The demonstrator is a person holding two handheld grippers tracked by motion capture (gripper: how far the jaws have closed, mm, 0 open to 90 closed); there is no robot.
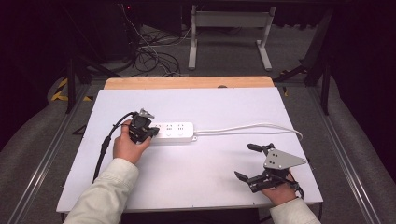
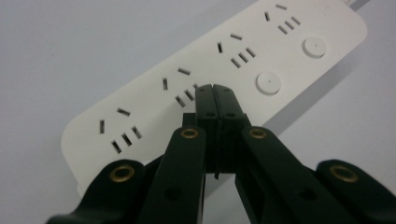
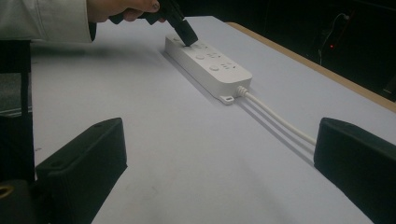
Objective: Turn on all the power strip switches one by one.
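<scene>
A white power strip (image 1: pixel 175 131) lies across the middle of the white table, its white cable (image 1: pixel 254 127) running off to the right. My left gripper (image 1: pixel 150 134) is shut with nothing in it; its joined tips hover over the strip's left end. In the left gripper view the closed tips (image 2: pixel 214 89) sit just above the strip (image 2: pixel 154 112), beside a round button (image 2: pixel 268 82). The right gripper view shows the same closed tips (image 3: pixel 189 37) on the strip's far end (image 3: pixel 210 63). My right gripper (image 1: pixel 245 161) rests open near the front right of the table, jaws wide apart and empty.
The table's wooden back edge (image 1: pixel 187 82) lies beyond the white board (image 1: pixel 196 182). Dark floor with tangled cables (image 1: pixel 149 56) and a white table frame (image 1: pixel 229 32) lies behind. The strip's cable (image 3: pixel 275 116) runs between my right gripper's jaws, farther off.
</scene>
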